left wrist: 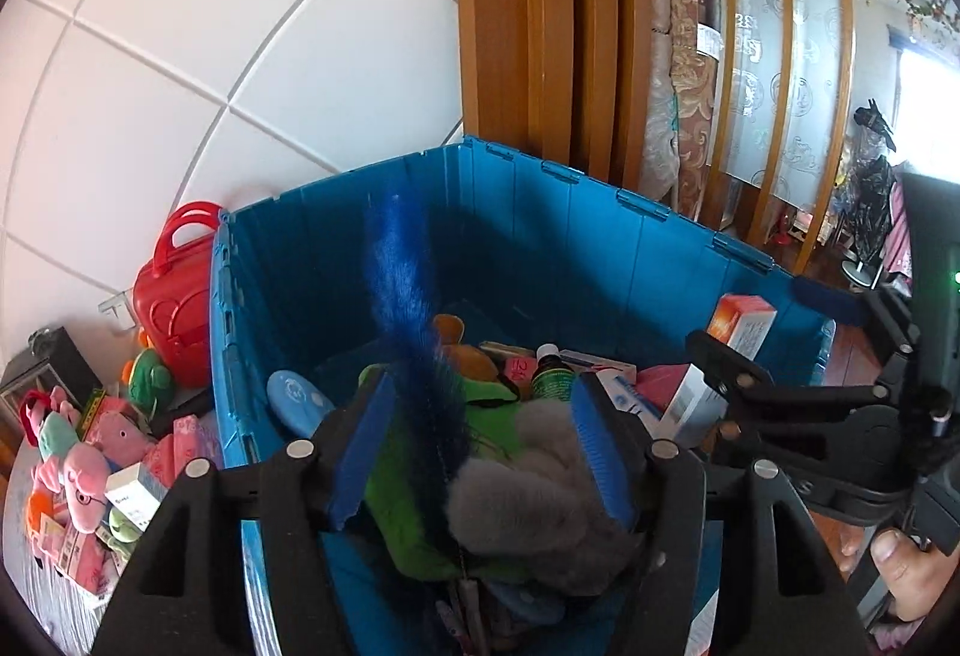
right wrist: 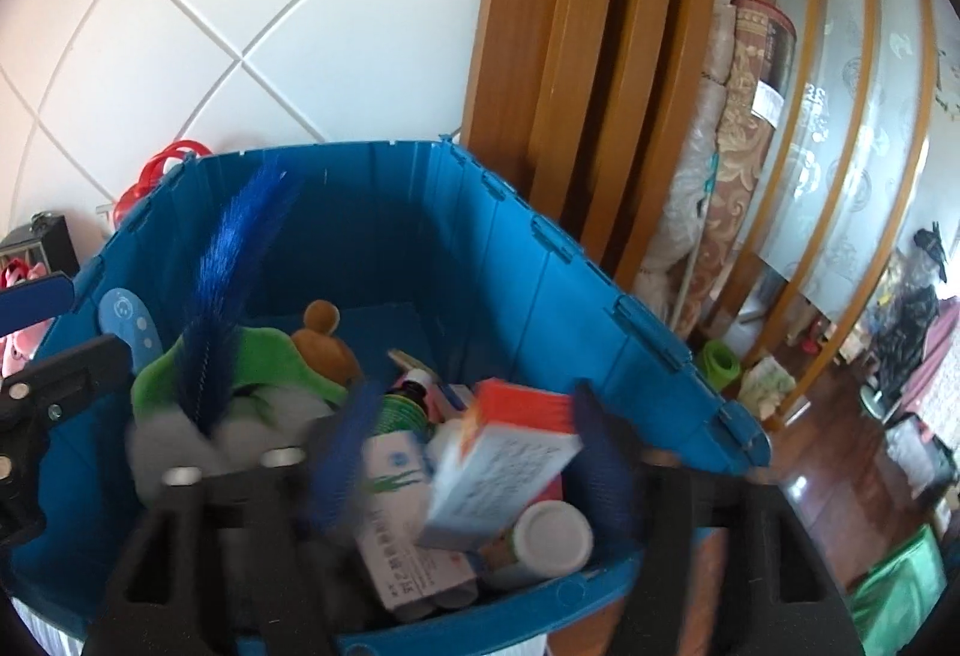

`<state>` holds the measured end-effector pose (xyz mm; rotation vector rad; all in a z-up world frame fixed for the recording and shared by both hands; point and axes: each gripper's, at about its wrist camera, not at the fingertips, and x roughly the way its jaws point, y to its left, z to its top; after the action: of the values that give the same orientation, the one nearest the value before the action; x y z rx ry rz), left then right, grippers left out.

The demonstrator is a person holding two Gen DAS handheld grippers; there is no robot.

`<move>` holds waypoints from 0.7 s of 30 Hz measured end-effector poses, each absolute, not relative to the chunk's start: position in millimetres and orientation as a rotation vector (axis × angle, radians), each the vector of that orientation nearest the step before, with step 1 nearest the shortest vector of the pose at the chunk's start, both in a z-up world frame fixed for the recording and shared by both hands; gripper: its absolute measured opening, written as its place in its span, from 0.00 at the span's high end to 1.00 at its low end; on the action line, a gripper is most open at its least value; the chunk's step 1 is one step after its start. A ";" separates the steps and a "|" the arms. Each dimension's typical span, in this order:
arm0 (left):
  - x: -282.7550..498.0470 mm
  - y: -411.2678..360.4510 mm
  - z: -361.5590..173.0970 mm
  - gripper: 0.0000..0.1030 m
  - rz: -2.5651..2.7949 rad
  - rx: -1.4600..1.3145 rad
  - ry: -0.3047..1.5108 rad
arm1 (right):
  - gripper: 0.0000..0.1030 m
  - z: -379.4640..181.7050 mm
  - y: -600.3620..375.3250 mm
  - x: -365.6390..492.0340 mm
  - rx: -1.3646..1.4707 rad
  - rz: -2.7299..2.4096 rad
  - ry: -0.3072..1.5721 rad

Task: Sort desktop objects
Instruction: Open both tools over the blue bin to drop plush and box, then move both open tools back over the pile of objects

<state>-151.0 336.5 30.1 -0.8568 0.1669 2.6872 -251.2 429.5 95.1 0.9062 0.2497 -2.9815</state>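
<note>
- The left gripper [left wrist: 480, 446] hangs over the near rim of the blue crate [left wrist: 540, 212], its blue pads spread; a blue feather wand [left wrist: 402, 296] and a grey plush [left wrist: 540, 482] sit between them, and no pad presses on either, so it is released.
- The blue feather wand stands inside the crate with its long axis close to upright, tip toward the crate's far wall, base down among the toys.
- The grey plush lies just beside the wand base on a green plush [left wrist: 408, 524], in the crate's near part.
- The right gripper [right wrist: 474, 458] hangs over the crate's near right rim with its pads wide apart, released; the view is blurred here.
- An orange-and-white box [right wrist: 498, 470] sits between those pads, tilted, long axis slanting from low near the crate's front rim up toward its back right; contact with a pad cannot be told.
- Below that box, at the front rim, lie a white-capped bottle [right wrist: 549, 533] and a white carton [right wrist: 402, 554].
- Deeper in the crate rest a dark bottle [left wrist: 549, 371] and a brown plush [right wrist: 327, 338].
- Left of the crate, outside it, stand a red case [left wrist: 177, 296] and a heap of pink toys [left wrist: 84, 464].
</note>
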 end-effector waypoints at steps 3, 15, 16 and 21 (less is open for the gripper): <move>-146.6 327.4 32.9 0.40 2.701 -0.843 0.152 | 0.00 98.5 427.7 -242.3 0.880 -2.994 0.254; -111.6 245.8 47.3 0.40 2.853 -0.734 0.049 | 0.00 116.9 391.0 -197.2 0.763 -2.971 0.174; -109.7 238.3 46.4 0.40 2.869 -0.735 0.042 | 0.00 117.4 386.1 -194.1 0.754 -2.962 0.158; -95.6 186.5 39.7 0.40 2.930 -0.716 -0.005 | 0.00 119.0 349.2 -179.5 0.711 -2.892 0.110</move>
<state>-95.6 186.5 39.7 -0.7157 -0.0045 2.9302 -179.5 349.2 119.0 0.7108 0.1100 -2.8916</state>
